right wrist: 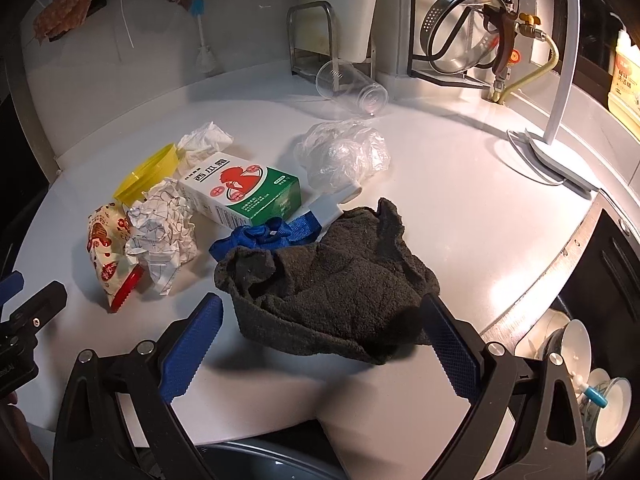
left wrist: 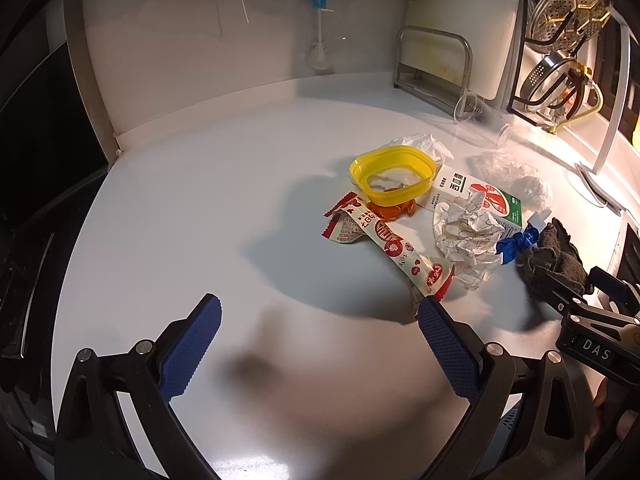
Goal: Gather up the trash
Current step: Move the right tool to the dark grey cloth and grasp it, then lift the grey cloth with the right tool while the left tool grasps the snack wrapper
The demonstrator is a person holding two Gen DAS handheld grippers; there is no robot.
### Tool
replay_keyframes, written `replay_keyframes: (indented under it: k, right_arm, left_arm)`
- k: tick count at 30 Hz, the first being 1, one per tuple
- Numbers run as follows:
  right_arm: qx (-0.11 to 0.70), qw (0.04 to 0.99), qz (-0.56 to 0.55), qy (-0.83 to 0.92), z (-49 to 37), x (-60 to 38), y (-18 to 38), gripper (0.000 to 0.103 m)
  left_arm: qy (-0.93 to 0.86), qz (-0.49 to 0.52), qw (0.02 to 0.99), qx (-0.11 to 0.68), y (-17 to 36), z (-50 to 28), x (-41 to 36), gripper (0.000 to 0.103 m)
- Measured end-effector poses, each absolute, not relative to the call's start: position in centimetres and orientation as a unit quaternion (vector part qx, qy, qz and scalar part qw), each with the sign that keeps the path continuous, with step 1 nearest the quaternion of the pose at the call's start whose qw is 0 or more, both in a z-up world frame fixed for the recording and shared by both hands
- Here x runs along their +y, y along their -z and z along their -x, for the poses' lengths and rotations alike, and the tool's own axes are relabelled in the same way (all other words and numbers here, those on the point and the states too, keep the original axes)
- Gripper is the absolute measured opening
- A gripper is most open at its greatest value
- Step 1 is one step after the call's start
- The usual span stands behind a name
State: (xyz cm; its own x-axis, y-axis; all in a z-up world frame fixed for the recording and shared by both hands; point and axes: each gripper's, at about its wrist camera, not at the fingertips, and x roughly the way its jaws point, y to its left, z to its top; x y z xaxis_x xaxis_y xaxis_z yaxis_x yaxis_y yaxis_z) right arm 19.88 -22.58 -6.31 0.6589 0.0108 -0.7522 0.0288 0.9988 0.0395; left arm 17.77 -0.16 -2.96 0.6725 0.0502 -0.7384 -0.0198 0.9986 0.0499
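Observation:
Trash lies in a cluster on the white counter (left wrist: 200,200): a yellow plastic tub (left wrist: 393,174), a red-and-white snack wrapper (left wrist: 384,240), a crumpled paper ball (left wrist: 466,232), a white-and-green carton (right wrist: 240,188), a white tissue (right wrist: 204,140) and a clear plastic bag (right wrist: 344,152). My left gripper (left wrist: 320,344) is open and empty, just short of the wrapper. My right gripper (right wrist: 320,344) is open, its fingers on either side of the near edge of a dark grey cloth (right wrist: 332,276). A blue strap (right wrist: 264,236) lies behind the cloth.
A clear cup (right wrist: 352,88) lies on its side near the back wall. A metal rack (right wrist: 312,40), a pot-lid rack (right wrist: 464,32) and a white lamp stand (right wrist: 556,144) line the back right. A sink with dishes (right wrist: 592,380) is at the right.

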Motion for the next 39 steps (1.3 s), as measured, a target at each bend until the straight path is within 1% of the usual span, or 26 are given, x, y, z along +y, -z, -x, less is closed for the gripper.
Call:
replay_keyframes:
  k: [15, 19, 21, 23, 24, 26, 27, 29, 32, 39]
  right_arm:
    - [0.414, 0.910, -0.009, 0.002, -20.9, -22.3, 7.0, 0.093]
    - [0.412, 0.911, -0.005, 0.002, -20.7, -22.2, 6.9, 0.079]
    - [0.412, 0.911, -0.004, 0.000, -20.6, -22.1, 6.9, 0.075]
    - [0.409, 0.912, 0.001, -0.002, -20.4, -22.0, 6.9, 0.067]
    - [0.408, 0.913, 0.002, -0.003, -20.3, -22.0, 6.8, 0.065]
    - [0.406, 0.914, 0.004, -0.004, -20.1, -22.0, 6.7, 0.057]
    - [0.404, 0.915, 0.004, -0.005, -20.0, -22.0, 6.7, 0.055]
    - [0.401, 0.916, -0.003, -0.011, -19.6, -22.3, 6.5, 0.046]
    - [0.396, 0.918, -0.015, -0.016, -19.0, -22.8, 6.2, 0.041]
    - [0.377, 0.924, -0.055, -0.022, -17.2, -24.7, 5.3, 0.038]
  left_arm:
    - [-0.018, -0.021, 0.913, 0.408, 3.1, -17.9, -0.3, 0.097]
    - [-0.014, -0.021, 0.912, 0.409, 3.1, -18.0, -0.4, 0.097]
    - [-0.014, -0.020, 0.912, 0.409, 3.1, -18.0, -0.4, 0.097]
    - [-0.013, -0.019, 0.912, 0.409, 3.1, -18.0, -0.5, 0.097]
    - [-0.013, -0.018, 0.912, 0.409, 3.1, -18.1, -0.5, 0.097]
    - [-0.012, -0.017, 0.911, 0.411, 3.2, -18.2, -0.6, 0.097]
    - [-0.011, -0.017, 0.910, 0.413, 3.2, -18.3, -0.7, 0.097]
    - [-0.008, -0.015, 0.909, 0.416, 3.2, -18.4, -0.9, 0.097]
    - [-0.010, -0.012, 0.909, 0.418, 3.1, -18.8, -1.1, 0.097]
    - [-0.016, 0.019, 0.903, 0.429, 3.3, -20.4, -1.2, 0.097]
